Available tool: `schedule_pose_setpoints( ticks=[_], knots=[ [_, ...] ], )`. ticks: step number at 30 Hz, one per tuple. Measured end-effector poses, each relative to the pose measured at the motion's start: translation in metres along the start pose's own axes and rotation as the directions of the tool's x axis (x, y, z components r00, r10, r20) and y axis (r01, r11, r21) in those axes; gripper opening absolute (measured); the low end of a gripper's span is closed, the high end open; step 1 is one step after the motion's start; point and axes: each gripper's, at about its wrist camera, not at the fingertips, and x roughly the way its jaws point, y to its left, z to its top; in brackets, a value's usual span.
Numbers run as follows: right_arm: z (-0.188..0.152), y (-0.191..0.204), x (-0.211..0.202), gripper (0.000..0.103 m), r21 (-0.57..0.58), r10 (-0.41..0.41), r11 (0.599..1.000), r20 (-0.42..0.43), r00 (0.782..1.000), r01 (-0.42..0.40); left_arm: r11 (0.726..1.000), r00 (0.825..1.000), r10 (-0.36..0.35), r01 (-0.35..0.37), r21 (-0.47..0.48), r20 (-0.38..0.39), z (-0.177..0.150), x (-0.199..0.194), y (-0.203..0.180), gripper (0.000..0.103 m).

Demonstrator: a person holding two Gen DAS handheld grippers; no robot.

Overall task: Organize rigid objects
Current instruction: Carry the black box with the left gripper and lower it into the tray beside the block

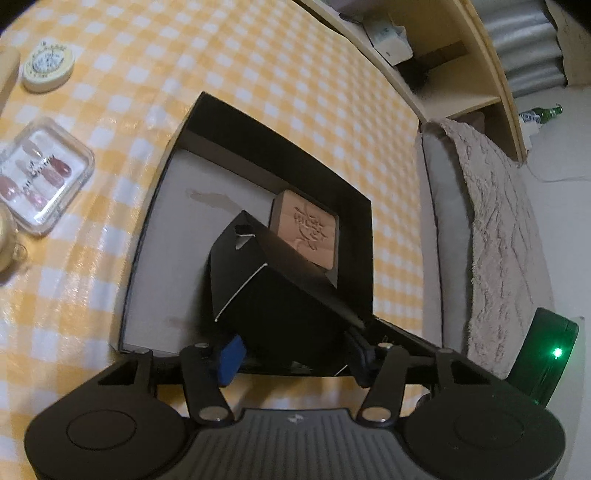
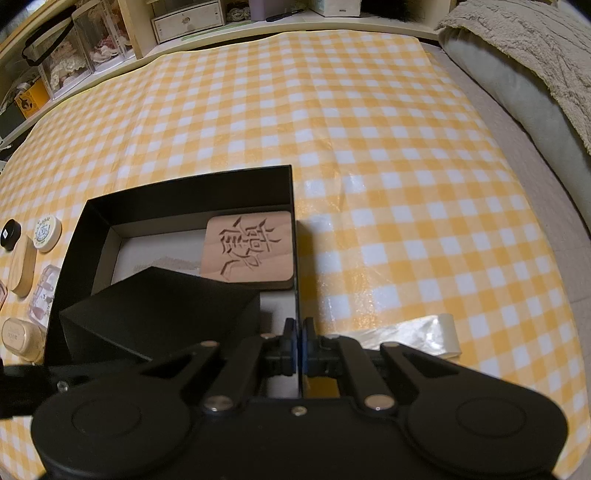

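Observation:
An open black tray [image 1: 280, 147] [image 2: 184, 192] with a pale floor lies on the yellow checked cloth. A carved wooden block [image 1: 306, 232] [image 2: 247, 251] lies flat in its far right corner. A small black box [image 1: 273, 295] [image 2: 159, 314] sits tilted inside the tray, one edge over the block. My left gripper [image 1: 295, 354] has a finger on each side of the box, and its pads look pressed against it. The tray's thin right wall runs between the fingers of my right gripper [image 2: 298, 343], which is shut on it.
Left of the tray lie a round tin [image 1: 48, 66], a clear case of false nails [image 1: 40, 173], a wooden oval [image 2: 22, 266] and an oval tin [image 2: 22, 338]. A crumpled clear strip [image 2: 417, 332] lies at the right. A cushion with a fuzzy blanket [image 1: 498, 240] borders the cloth; shelves [image 2: 184, 18] stand behind.

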Motion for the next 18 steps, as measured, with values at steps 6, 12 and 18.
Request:
schedule_pose_setpoints(
  ticks=[6, 12, 18],
  knots=[
    [0.000, 0.000, 0.000, 0.003, 0.000, -0.002, 1.000, -0.002, 1.000, 0.002, 0.998, 1.000, 0.012, -0.010, -0.064, 0.022, 0.008, -0.007, 0.010, 0.064],
    [-0.001, 0.001, -0.002, 0.003, 0.001, -0.002, 1.000, -0.002, 1.000, 0.002, 1.000, 1.000, 0.019, -0.019, 0.003, -0.009, 0.013, -0.022, 0.000, 0.064],
    [-0.001, 0.001, -0.002, 0.003, -0.001, -0.003, 1.000, -0.002, 1.000, 0.003, 0.993, 0.991, 0.053, -0.066, 0.097, 0.127, 0.023, -0.035, -0.011, 0.064]
  ],
)
